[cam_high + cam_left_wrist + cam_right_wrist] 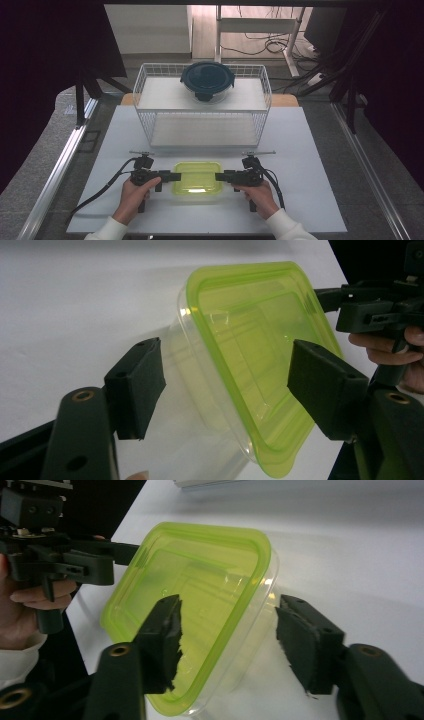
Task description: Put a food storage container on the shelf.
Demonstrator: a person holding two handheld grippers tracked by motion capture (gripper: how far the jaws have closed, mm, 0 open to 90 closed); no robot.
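Observation:
A clear plastic container with a yellow-green lid lies on the white tabletop near the front edge. My left gripper reaches in from the left, its jaws at the container's left side. In the left gripper view the container sits between the spread pads, and the left gripper is open. My right gripper comes in from the right. In the right gripper view the container lies between the jaws, and the right gripper is open around its near edge.
A white wire rack with two shelves stands behind the container at the table's middle. A round glass container with a dark blue lid rests on its top shelf. Bare tabletop lies to either side.

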